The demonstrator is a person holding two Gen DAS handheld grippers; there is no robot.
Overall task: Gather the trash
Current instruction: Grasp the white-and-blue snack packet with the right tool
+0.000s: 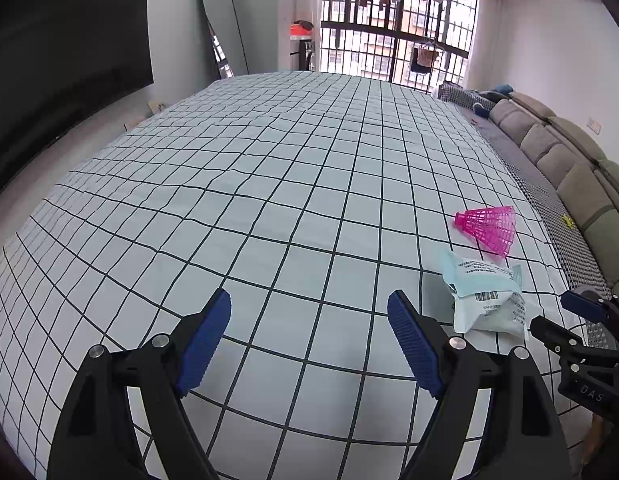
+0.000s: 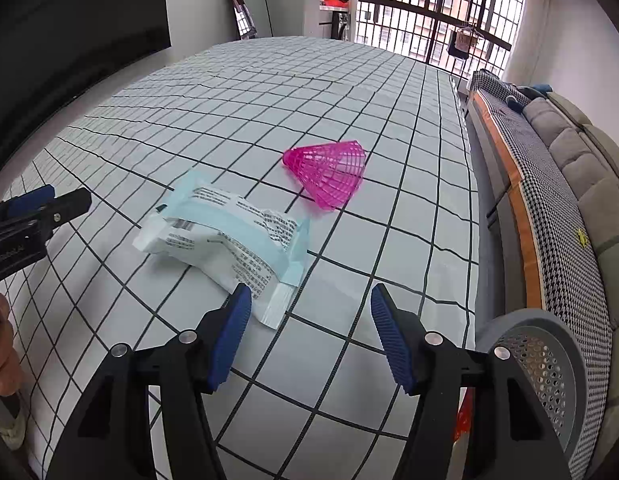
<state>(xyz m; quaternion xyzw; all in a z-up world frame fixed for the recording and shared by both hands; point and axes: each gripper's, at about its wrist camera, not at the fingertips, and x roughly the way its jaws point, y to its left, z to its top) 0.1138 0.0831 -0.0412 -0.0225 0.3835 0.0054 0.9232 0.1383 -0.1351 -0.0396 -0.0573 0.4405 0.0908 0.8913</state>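
Across the checked bedsheet (image 2: 349, 92), reading left to right: left gripper (image 1: 309, 336) is hanging over bare cloth, fingers spread and holding nothing. Crumpled white-and-pale-blue wrapper (image 2: 225, 236) is lying toward the sheet's right edge, long axis running from far-left to near-right. Right gripper (image 2: 309, 336) is hovering just short of the wrapper's near end, also spread and empty, its left pad nearly over the packet's corner; clearly the nearer hand. Pink plastic shuttlecock (image 2: 329, 176) is lying beyond. Grey perforated bin (image 2: 549, 360) is standing off the sheet's right edge.
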